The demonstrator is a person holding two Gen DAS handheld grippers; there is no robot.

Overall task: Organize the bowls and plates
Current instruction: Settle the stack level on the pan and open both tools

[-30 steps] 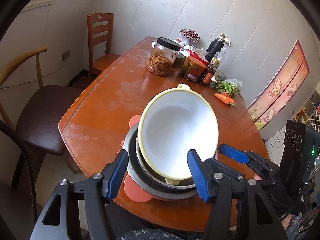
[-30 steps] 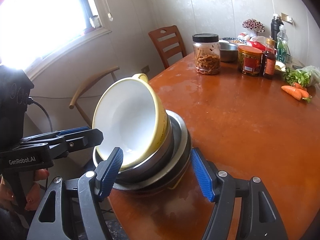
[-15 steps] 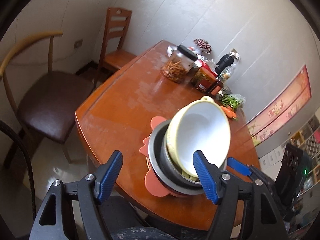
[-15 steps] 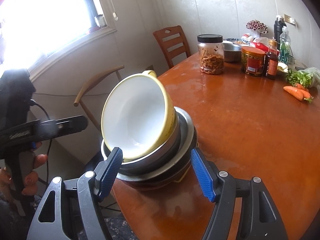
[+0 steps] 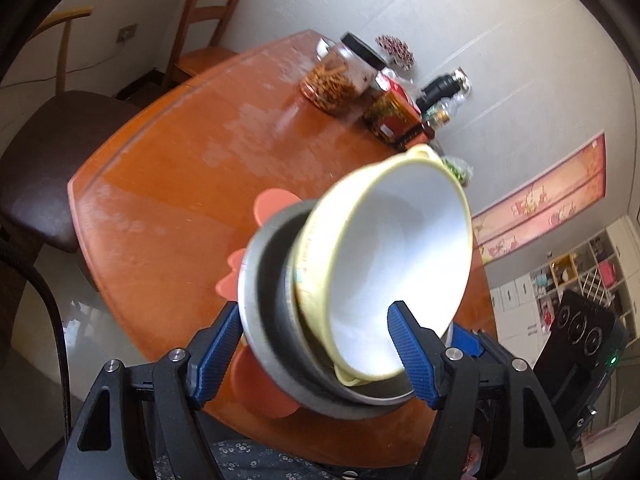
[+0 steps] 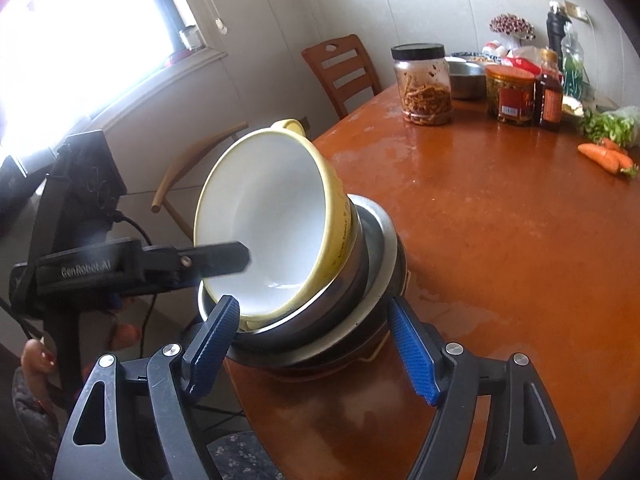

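Observation:
A yellow bowl with a white inside leans tilted in nested steel bowls. They rest on an orange plate at the near edge of the brown table. My left gripper straddles the stack's near side, one finger before the bowl's white inside, the other beside the steel rim, with no clear pressing. In the right wrist view one of its fingers reaches across the bowl's mouth. My right gripper has its jaws opening, with the stack's lower rims between the fingers.
Jars, sauce bottles, a steel bowl, greens and carrots crowd the table's far end. Chairs stand on the window side. A person's fingers hold the left gripper's handle.
My left gripper drew back from the stack, then came down close again, rolled, with one finger now across the yellow bowl's mouth. The right gripper stayed almost still.

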